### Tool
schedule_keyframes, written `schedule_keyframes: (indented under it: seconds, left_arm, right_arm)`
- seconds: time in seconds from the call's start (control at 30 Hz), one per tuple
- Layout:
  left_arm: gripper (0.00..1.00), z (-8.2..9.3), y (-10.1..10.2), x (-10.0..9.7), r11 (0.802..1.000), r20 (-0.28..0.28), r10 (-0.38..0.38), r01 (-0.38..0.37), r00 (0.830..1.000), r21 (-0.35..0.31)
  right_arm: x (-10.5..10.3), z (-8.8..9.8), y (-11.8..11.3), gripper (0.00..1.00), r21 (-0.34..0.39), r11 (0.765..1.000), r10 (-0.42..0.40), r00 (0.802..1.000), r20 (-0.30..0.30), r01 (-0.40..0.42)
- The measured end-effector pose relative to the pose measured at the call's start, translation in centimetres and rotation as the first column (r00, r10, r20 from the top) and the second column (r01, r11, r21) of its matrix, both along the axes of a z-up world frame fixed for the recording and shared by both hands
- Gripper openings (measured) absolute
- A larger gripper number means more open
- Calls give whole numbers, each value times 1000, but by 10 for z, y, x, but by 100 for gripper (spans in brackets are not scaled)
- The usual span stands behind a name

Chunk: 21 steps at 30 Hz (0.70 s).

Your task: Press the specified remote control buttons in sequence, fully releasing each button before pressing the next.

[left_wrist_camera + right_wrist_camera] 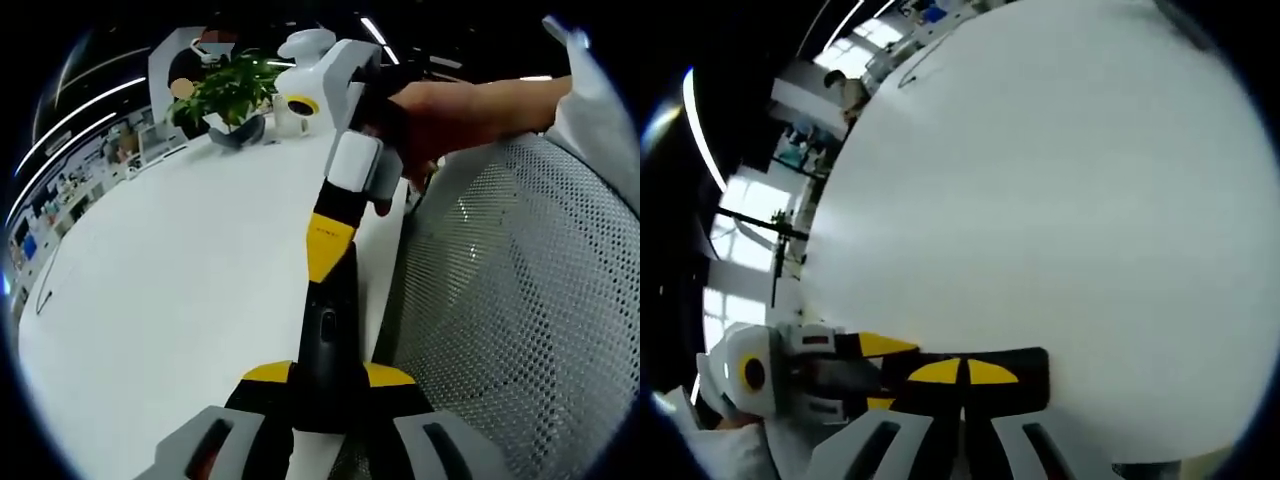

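— So, where's the remote (pixel 325 345)?

— Pinched lengthwise between the left gripper (pixel 325 420) and the right gripper (pixel 960 425), at the white table's (pixel 180 280) near edge.

— Best approach?

— Probably hold it level and let one jaw go before pressing anything.

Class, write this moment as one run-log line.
right gripper: jaws together, tips between left gripper jaws | left grip: cannot tell | white table: potted plant at far end
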<state>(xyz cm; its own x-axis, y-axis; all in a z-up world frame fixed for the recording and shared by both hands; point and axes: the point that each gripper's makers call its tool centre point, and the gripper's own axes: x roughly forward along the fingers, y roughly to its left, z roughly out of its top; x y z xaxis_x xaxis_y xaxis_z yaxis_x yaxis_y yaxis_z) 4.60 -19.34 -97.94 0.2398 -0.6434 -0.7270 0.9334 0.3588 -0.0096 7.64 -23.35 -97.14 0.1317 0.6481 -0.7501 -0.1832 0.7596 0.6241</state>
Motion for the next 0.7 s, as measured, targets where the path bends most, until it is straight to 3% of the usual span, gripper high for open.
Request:
schedule_keyframes:
  seconds: [0.27, 0.43, 0.7]
  left_arm:
    - [24, 0, 0, 0, 1000, -1, 1, -1, 1000, 6]
    - [24, 0, 0, 0, 1000, -2, 3, -3, 1000, 7]
    - [24, 0, 0, 0, 1000, -2, 4, -4, 1000, 10]
  right_arm:
    - [0, 2, 0, 0, -14, 999, 33, 999, 19, -33]
    - [-3, 2, 0, 0, -60, 995, 82, 996, 47, -79]
    - [-13, 5, 4, 0, -12, 995, 99, 995, -18, -99]
